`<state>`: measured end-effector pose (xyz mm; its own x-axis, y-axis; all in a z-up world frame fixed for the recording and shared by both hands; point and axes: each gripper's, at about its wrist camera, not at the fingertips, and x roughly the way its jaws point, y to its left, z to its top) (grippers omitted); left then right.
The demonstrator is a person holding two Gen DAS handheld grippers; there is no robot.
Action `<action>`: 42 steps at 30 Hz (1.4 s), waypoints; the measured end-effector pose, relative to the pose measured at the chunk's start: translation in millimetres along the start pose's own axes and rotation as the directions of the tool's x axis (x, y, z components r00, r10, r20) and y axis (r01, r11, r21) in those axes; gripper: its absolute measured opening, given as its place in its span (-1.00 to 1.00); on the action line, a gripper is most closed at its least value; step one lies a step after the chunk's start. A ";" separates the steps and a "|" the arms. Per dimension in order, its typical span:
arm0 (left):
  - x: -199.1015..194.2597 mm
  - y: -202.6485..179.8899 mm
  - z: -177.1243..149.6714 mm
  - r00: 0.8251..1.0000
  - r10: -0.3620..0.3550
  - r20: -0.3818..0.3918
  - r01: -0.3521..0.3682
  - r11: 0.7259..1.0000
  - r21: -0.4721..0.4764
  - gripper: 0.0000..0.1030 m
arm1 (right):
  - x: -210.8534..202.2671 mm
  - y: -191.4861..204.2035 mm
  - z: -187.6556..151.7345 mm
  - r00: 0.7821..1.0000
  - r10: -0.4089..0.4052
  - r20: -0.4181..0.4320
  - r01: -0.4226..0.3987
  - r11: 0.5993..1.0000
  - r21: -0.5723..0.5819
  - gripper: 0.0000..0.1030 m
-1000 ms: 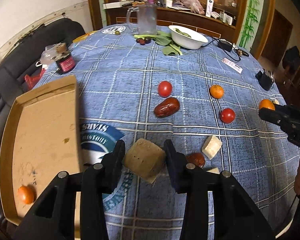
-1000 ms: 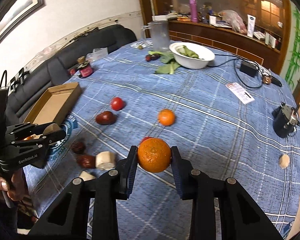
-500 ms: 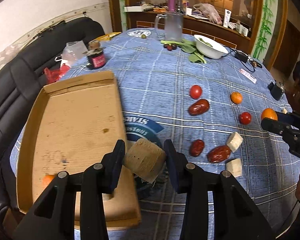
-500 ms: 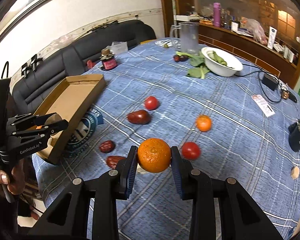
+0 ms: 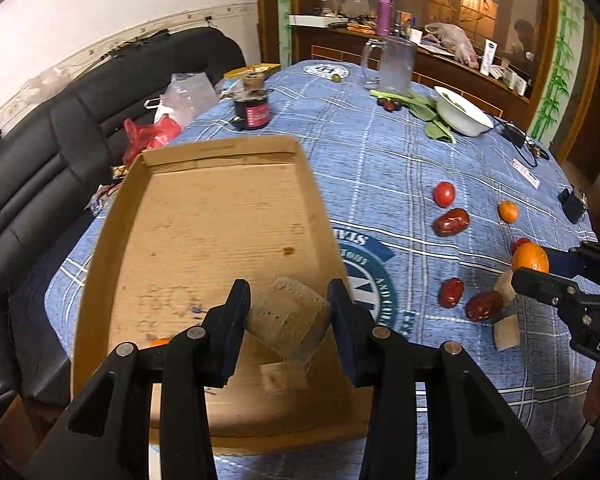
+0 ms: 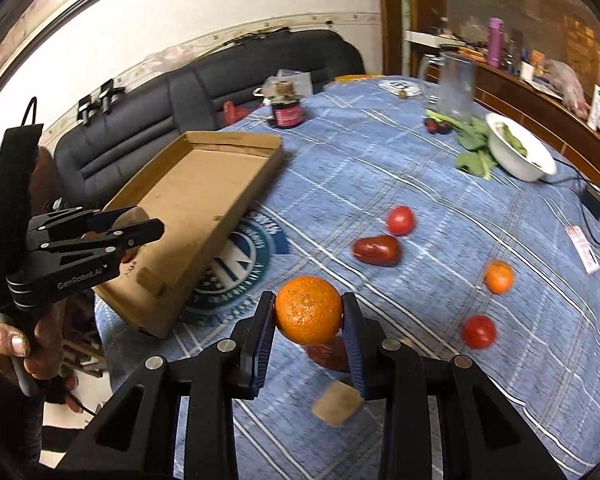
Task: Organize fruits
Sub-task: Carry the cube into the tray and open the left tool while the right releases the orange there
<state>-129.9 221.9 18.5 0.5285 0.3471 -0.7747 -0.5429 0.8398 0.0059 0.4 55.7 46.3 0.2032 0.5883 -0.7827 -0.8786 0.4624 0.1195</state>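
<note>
My left gripper (image 5: 289, 312) is shut on a tan cut chunk (image 5: 286, 322) and holds it above the near end of the cardboard tray (image 5: 204, 216). A small orange (image 5: 160, 342) lies in the tray, partly hidden by my fingers. My right gripper (image 6: 309, 310) is shut on an orange (image 6: 309, 309) above the blue cloth, to the right of the tray (image 6: 196, 200). The left gripper also shows in the right wrist view (image 6: 132, 224). Tomatoes (image 5: 444, 194), dates (image 5: 451, 222) and a small orange (image 5: 508, 211) lie on the cloth.
A white bowl (image 5: 464, 114) with greens, a glass mug (image 5: 394, 66) and a dark jar (image 5: 253, 112) stand at the far side. A black sofa (image 5: 60, 152) lies left of the table. More tan chunks (image 6: 336, 404) lie near the front edge.
Both grippers have moved left. The left one now holds its chunk over the tray instead of the cloth. The right one has carried the orange closer to the tray.
</note>
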 end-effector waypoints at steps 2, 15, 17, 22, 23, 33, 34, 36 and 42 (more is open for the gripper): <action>0.2 5.5 -0.9 1.000 0.004 0.000 -0.004 1.000 -0.008 -0.26 | 3.2 8.4 3.3 1.000 0.009 -0.001 -0.009 1.000 -0.015 -0.36; 3.9 46.0 1.8 0.999 0.032 -0.004 -0.032 0.996 -0.080 -0.26 | 25.9 51.0 28.1 0.996 0.091 -0.001 -0.091 0.993 -0.081 -0.36; 5.3 54.5 2.9 0.999 0.039 -0.005 -0.039 0.995 -0.095 -0.26 | 29.8 60.6 34.1 0.994 0.110 0.002 -0.109 0.989 -0.097 -0.36; 9.0 74.4 4.5 0.998 0.057 -0.009 -0.058 0.990 -0.126 -0.26 | 47.2 86.7 46.7 0.987 0.159 -0.013 -0.160 0.978 -0.131 -0.37; 10.6 78.1 4.5 0.998 0.058 -0.013 -0.060 0.989 -0.133 -0.26 | 54.3 92.3 48.9 0.985 0.173 -0.025 -0.175 0.976 -0.133 -0.37; 36.6 99.9 -0.6 0.996 0.058 -0.074 -0.070 0.983 -0.168 -0.26 | 111.5 122.7 48.6 0.972 0.197 -0.128 -0.217 0.963 -0.162 -0.37; 39.3 99.8 -0.9 0.995 0.057 -0.079 -0.070 0.983 -0.168 -0.26 | 116.1 123.9 47.5 0.971 0.195 -0.137 -0.217 0.963 -0.163 -0.37; 43.6 100.5 -1.9 0.995 0.054 -0.086 -0.068 0.983 -0.169 -0.26 | 124.4 124.5 46.2 0.969 0.192 -0.157 -0.218 0.962 -0.166 -0.37; 54.9 99.8 -4.8 0.992 0.046 -0.116 -0.066 0.983 -0.170 -0.26 | 137.4 127.7 43.0 0.965 0.184 -0.184 -0.217 0.960 -0.177 -0.37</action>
<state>-158.2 322.8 -26.5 0.4238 0.3348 -0.8416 -0.6793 0.7321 -0.0508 -65.3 224.1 -19.7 -0.0455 0.5310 -0.8461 -0.9640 0.1986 0.1765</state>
